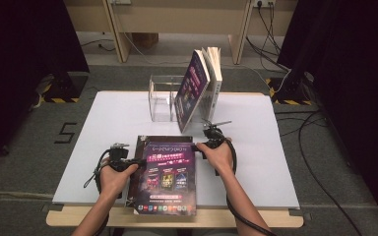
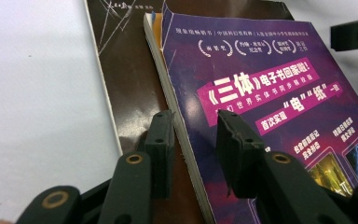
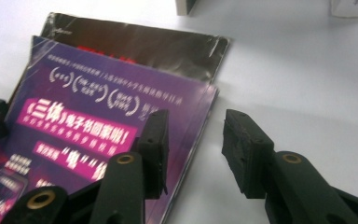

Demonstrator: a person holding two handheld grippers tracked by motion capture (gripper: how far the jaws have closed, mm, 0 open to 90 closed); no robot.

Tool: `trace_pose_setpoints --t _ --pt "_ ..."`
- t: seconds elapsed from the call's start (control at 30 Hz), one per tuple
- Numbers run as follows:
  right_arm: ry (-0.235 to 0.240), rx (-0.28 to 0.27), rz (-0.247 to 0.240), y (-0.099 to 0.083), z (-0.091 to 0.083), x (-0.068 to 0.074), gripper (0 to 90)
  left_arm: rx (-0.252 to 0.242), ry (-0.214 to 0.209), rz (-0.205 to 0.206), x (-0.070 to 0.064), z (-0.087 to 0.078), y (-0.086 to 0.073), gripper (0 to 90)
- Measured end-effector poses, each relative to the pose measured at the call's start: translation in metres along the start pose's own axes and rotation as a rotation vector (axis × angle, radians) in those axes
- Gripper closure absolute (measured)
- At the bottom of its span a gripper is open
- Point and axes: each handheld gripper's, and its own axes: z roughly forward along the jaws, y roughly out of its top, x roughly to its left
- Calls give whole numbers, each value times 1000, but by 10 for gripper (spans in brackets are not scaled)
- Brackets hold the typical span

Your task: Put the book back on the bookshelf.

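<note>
A purple book (image 1: 170, 177) lies flat near the front edge of the worktop (image 1: 256, 167), about midway along it, stacked on a dark book (image 1: 139, 147) whose cover juts out past the purple one's left side and far end. The dark book itself rests on the white worktop surface.

The left gripper (image 1: 128, 161) sits at the purple book's left edge. In the left gripper view its jaws stand apart and straddle that edge: one jaw is over the dark book (image 2: 130, 79), the other over the purple book (image 2: 261, 93) cover, with the page block showing between them. They are not pressed shut on it.

The right gripper (image 1: 207, 143) is at the purple book's far right corner. In the right gripper view its jaws are also spread: one hangs over the purple book (image 3: 107, 126) near its right edge, the other over bare worktop (image 3: 298, 70) just beside it. The dark book (image 3: 140, 46) shows beyond.

Toward the far edge of the worktop, a clear acrylic stand (image 1: 163, 98) holds two upright books (image 1: 202, 86) that lean to the left, well apart from the flat stack
</note>
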Motion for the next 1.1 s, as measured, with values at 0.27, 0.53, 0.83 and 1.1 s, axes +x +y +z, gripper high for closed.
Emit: trace_pose_setpoints --t 0.27,0.53,0.83,1.1 --pt "-9 28 -8 15 13 0 584 11 -3 0 0 2 1 657" --pt "12 44 -2 23 21 0 563 23 -22 -6 2 1 0 661" --pt "27 50 -9 23 22 1 551 41 -37 -5 1 1 0 665" --pt "57 11 22 18 22 -4 551 32 -14 14 -2 1 -2 675"
